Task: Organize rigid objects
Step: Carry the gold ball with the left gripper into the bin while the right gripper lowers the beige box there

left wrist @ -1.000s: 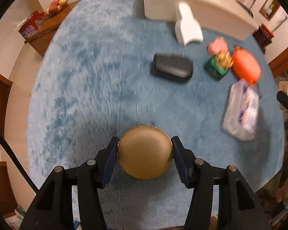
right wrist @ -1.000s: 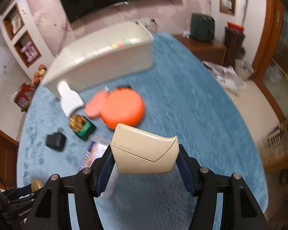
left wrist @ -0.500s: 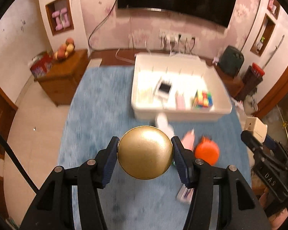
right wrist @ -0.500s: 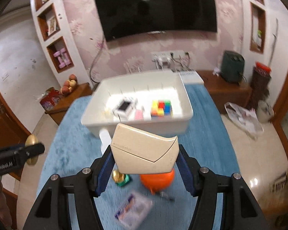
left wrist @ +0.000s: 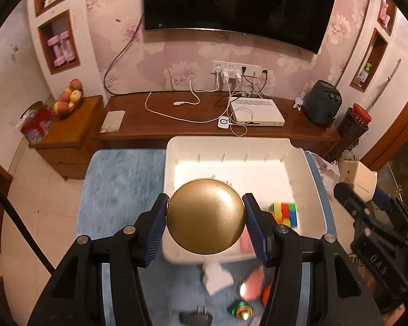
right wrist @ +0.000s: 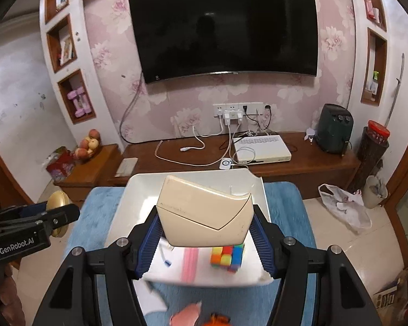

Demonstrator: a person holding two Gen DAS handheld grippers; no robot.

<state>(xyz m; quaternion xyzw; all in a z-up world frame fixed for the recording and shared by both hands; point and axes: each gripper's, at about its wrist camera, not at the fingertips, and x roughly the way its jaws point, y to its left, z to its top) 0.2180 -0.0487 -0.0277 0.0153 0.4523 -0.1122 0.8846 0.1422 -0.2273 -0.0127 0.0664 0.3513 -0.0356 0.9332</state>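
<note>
Lying crosswise, cream case [right wrist: 206, 214] spans right tongs [right wrist: 206, 233].

Both wrist cameras look steeply down and forward from above the blue rug's [left wrist: 117, 184] near end, facing the far TV wall. Left view sits left of the right one; both share the white bin [right wrist: 122, 212], rug and TV [right wrist: 223, 30].

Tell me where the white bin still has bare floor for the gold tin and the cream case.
The white bin is bare along its far half, below the ribbed back wall. Its near edge is crowded: the colour cube near-right, a pink strip beside it. The blue rug left of the bin is also bare.
</note>
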